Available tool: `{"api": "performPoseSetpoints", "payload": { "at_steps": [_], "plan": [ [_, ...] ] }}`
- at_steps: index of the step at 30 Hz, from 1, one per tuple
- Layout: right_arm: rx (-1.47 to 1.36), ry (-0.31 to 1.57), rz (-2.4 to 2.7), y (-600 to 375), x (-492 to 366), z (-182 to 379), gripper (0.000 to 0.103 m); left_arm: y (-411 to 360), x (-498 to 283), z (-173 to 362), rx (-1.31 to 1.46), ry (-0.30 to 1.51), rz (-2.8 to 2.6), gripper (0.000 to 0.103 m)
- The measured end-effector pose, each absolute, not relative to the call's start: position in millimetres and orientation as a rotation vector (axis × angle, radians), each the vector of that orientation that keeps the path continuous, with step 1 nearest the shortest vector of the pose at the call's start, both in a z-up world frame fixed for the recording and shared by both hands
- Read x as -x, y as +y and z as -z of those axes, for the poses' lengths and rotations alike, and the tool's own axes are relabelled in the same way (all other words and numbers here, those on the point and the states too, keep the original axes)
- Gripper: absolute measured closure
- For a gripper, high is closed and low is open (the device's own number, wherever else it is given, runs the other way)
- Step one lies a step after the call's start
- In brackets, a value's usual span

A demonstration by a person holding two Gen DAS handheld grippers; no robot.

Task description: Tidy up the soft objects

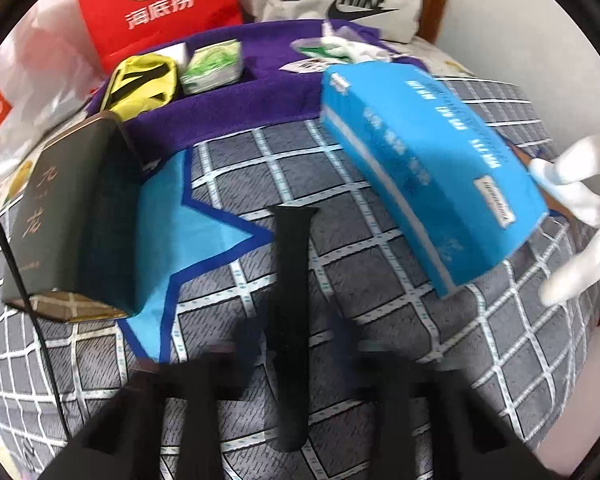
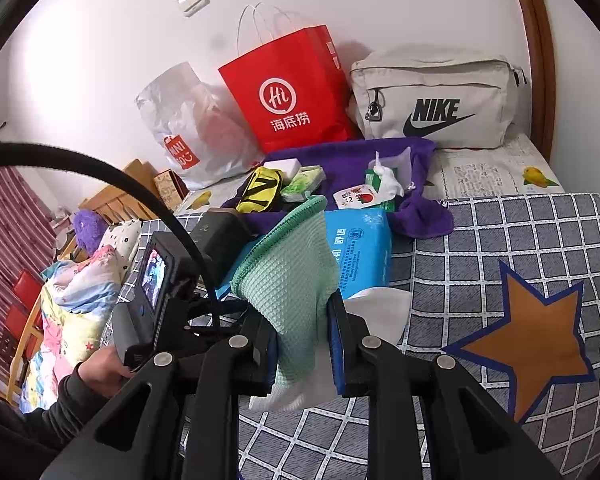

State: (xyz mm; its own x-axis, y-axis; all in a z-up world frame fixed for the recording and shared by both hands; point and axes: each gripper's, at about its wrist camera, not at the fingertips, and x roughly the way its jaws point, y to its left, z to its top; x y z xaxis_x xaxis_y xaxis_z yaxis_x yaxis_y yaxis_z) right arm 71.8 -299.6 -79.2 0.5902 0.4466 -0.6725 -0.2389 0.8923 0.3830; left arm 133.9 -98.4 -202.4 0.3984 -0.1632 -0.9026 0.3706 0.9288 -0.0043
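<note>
Since the green waffle cloth (image 2: pixel 288 264) is clamped in the right tongs (image 2: pixel 302 344) together with a white cloth (image 2: pixel 376 312) beneath it, both look light and floppy; they sag over the pads, so a pinch near a folded edge seems the surest hold. Behind them on the bed (image 2: pixel 520 240) lies the blue tissue pack (image 2: pixel 360 248), soft but squashy, probably best taken across its narrow side. The right tongs tilt down toward the bed, their jaws gripping the fabric. Seen from the left wrist, the left tongs (image 1: pixel 290 384) point steeply down, and a black strap (image 1: pixel 290 300) runs up the middle between dark, blurred jaws that seem drawn together on it. It looks limp and thin.
</note>
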Motion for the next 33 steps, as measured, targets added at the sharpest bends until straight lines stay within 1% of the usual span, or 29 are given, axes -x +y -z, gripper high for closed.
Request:
{"api": "performPoseSetpoints", "payload": {
  "at_steps": [4,7,14,21,33],
  "plan": [
    [-0.269,0.846,-0.405,-300,-68,77,0.082,-90,-131,198,-0.180,1.125,0.349,0.084],
    [-0.266,0.844,-0.410,-296,-66,75,0.082,-84,-124,187,-0.162,1.102,0.355,0.084],
    [-0.251,0.840,-0.423,-287,-73,66,0.082,-54,-107,135,-0.106,0.999,0.329,0.084],
    [-0.230,0.812,-0.431,-280,-85,53,0.082,-11,-115,93,-0.064,0.924,0.263,0.084],
    [-0.192,0.827,-0.409,-275,-125,53,0.082,22,-160,78,-0.044,0.901,0.212,0.084]
  ]
}}
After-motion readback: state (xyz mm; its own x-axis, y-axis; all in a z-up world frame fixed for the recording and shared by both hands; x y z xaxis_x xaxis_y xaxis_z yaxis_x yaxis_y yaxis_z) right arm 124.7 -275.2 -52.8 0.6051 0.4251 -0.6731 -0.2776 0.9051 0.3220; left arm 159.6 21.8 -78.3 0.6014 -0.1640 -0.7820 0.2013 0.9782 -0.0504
